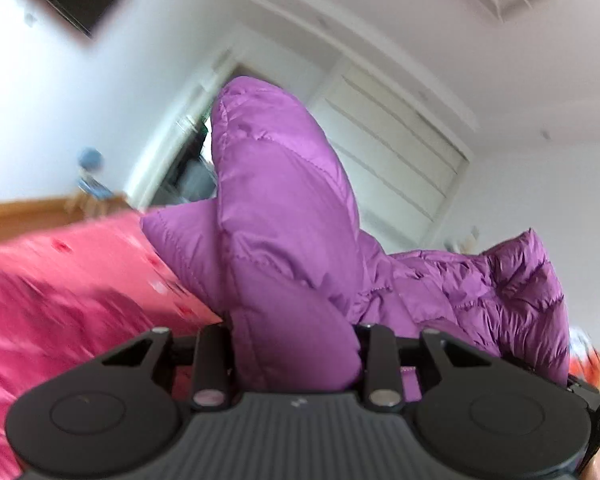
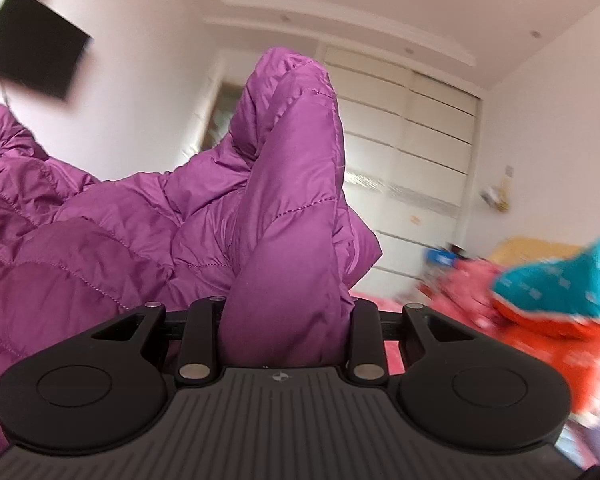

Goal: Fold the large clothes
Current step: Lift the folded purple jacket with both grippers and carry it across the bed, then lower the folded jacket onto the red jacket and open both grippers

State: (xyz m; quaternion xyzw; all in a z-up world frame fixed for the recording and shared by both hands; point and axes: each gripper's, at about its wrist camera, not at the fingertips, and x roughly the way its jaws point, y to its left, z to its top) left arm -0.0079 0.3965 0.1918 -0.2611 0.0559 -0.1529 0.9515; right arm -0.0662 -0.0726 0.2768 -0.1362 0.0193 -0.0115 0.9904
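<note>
We hold the purple jacket (image 1: pixel 284 208) clamped in both grippers, left gripper (image 1: pixel 296 356) and right gripper (image 2: pixel 284 336), at frame centre. Raised above the pink bed (image 1: pixel 60 280), lower left, it likely hangs free for folding.

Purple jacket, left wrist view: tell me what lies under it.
The pink bedspread runs under the purple jacket. Anything beneath its bulk is covered; the left gripper holds a fold.

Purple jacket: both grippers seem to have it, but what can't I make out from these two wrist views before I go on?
- Left gripper fingertips: left wrist view, buried in the purple jacket.
- Right gripper fingertips: right wrist view, same.
- Which jacket parts are gripped: folds hide them.
- Pink bedspread: motion-blurred.
- Teal and orange item: blurred, cut off by the edge.
</note>
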